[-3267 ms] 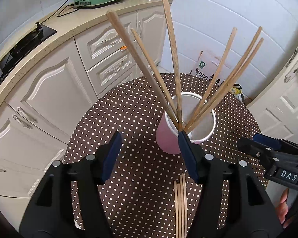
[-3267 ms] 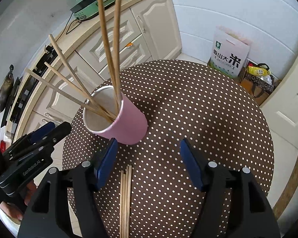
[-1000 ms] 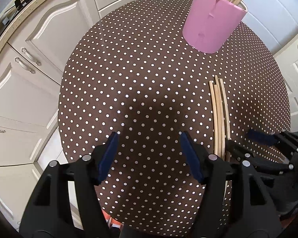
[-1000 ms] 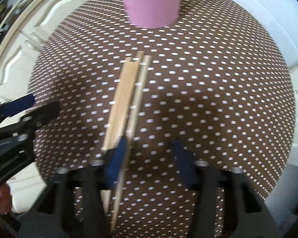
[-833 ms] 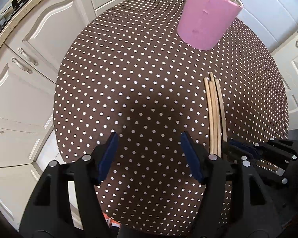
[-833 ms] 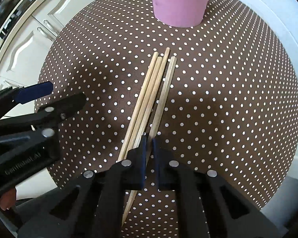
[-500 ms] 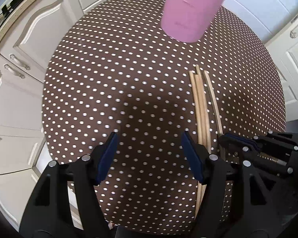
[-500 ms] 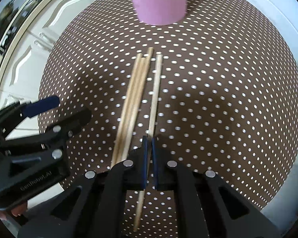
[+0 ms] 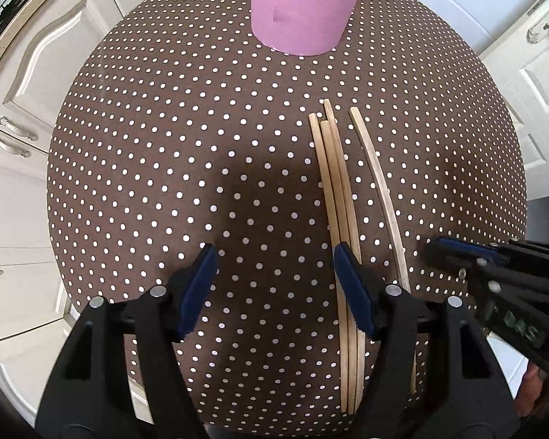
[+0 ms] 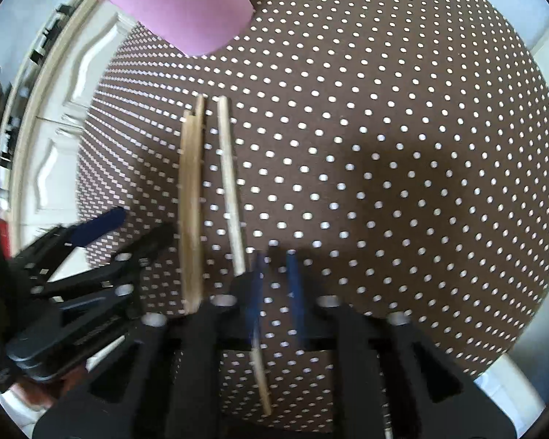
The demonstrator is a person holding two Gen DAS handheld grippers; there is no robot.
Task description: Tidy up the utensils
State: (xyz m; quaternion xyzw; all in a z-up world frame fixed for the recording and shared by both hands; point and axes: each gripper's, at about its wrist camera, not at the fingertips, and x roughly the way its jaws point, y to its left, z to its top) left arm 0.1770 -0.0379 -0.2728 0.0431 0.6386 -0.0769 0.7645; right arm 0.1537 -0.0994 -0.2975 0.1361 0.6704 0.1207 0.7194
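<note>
Left wrist view: my left gripper (image 9: 274, 285) hangs over the polka-dot table (image 9: 146, 139), jaws wide apart with only cloth between them. Three chopsticks (image 9: 335, 190) lie bunched just beside its right finger; a single chopstick (image 9: 378, 190) lies slightly apart, toward my right gripper (image 9: 454, 256). The pink cup (image 9: 300, 7) stands at the far edge.

Right wrist view, blurred: my right gripper (image 10: 276, 281) has its jaws opening, dotted cloth between the pads; the single chopstick (image 10: 230, 183) runs beside and under the left finger.
</note>
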